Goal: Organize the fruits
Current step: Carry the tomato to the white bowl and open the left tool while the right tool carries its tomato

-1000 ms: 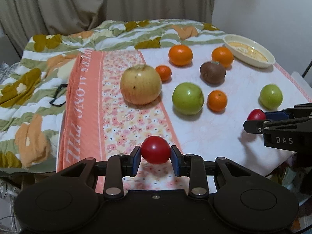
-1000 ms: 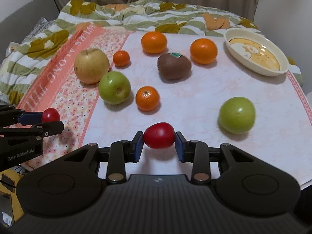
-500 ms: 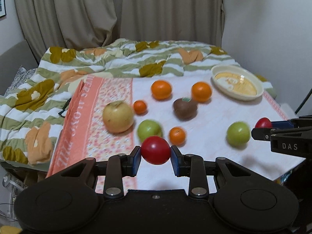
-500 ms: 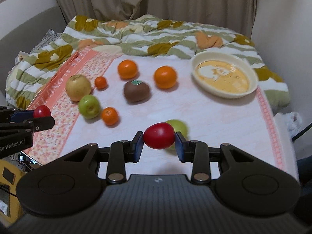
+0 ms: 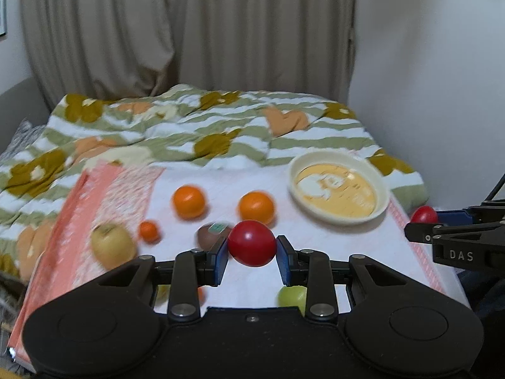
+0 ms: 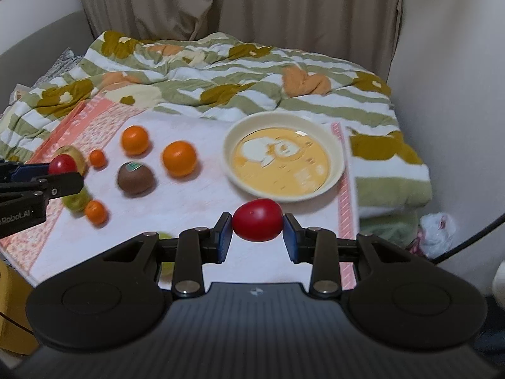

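My left gripper [image 5: 252, 249] is shut on a round red tomato [image 5: 252, 242], held above the white mat [image 5: 315, 252]. My right gripper [image 6: 257, 229] is shut on an oval red tomato [image 6: 257, 219], held above the mat just in front of the cream bowl [image 6: 339, 158]. The bowl also shows in the left wrist view [image 5: 383, 189], with nothing in it. On the mat lie two oranges [image 6: 179, 158], two small tangerines [image 6: 96, 211], a brown kiwi [image 6: 135, 178], a yellow apple [image 5: 112, 244] and green apples [image 5: 292, 295]. Each gripper shows at the edge of the other's view.
The mat lies on a bed with a rumpled green-striped floral blanket [image 6: 221, 72]. A pink patterned cloth [image 5: 94, 208] borders the mat's left side. Curtains [image 5: 157, 31] hang behind, and a white wall [image 6: 457, 63] stands on the right.
Both grippers have risen and pulled back from the mat, each still holding its tomato. The views have swung right, toward the bowl. The fruits on the mat have not moved.
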